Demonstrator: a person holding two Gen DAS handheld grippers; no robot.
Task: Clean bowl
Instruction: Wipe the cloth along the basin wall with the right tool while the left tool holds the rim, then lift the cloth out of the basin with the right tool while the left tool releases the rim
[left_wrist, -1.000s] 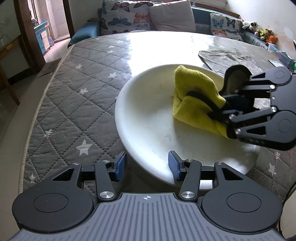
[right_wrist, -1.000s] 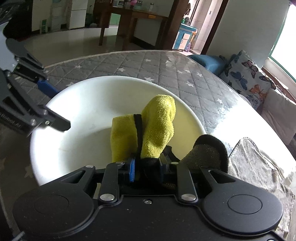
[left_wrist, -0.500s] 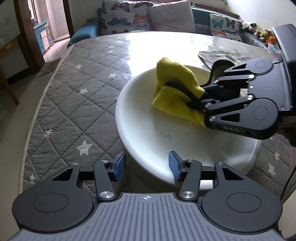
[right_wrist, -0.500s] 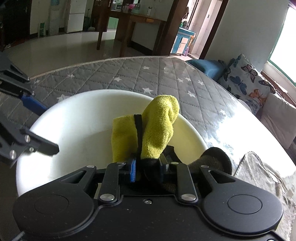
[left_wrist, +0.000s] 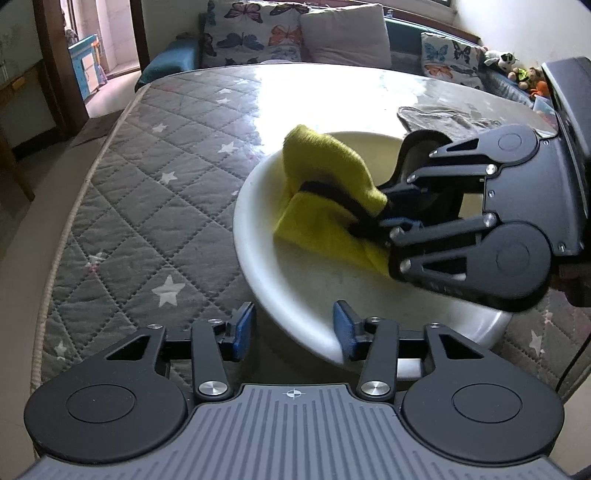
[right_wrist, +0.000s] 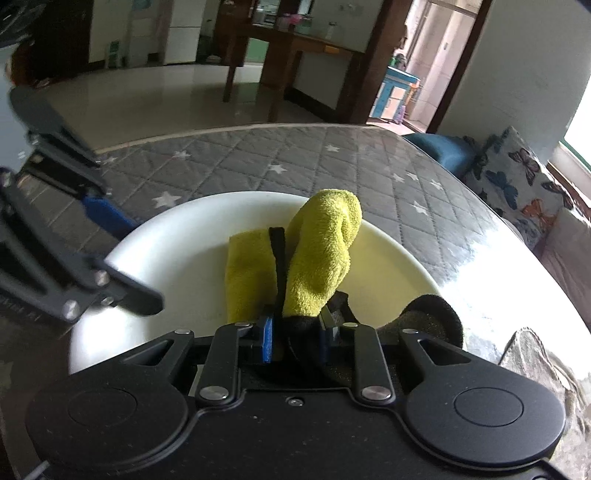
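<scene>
The white bowl (left_wrist: 295, 295) sat on the counter (left_wrist: 155, 206), which was covered with a grey quilted star-print pad, near the edge closest to the left wrist camera. Inside it, toward the far-left part of the basin, a folded yellow cloth (left_wrist: 325, 206) with a black trim strip lay pressed against the inner surface. The right tongs (right_wrist: 295, 332) were clenched on the cloth's near end, with a dark spongy piece bulging out beside them. The left tongs (left_wrist: 291, 328) stood released, their blue pads spread on either side of the bowl's near rim, touching nothing that could be made out with certainty.

In my judgement the wiping was in progress: the cloth was in contact with the bowl and held for scrubbing. The exposed basin looked mostly white, with faint specks near the middle, though blur and glare kept me from telling whether these were dirt or marks in the glaze. How much of the surface had been covered could not be settled. A grey rag (left_wrist: 439, 118) lay on the counter beyond the bowl.
</scene>
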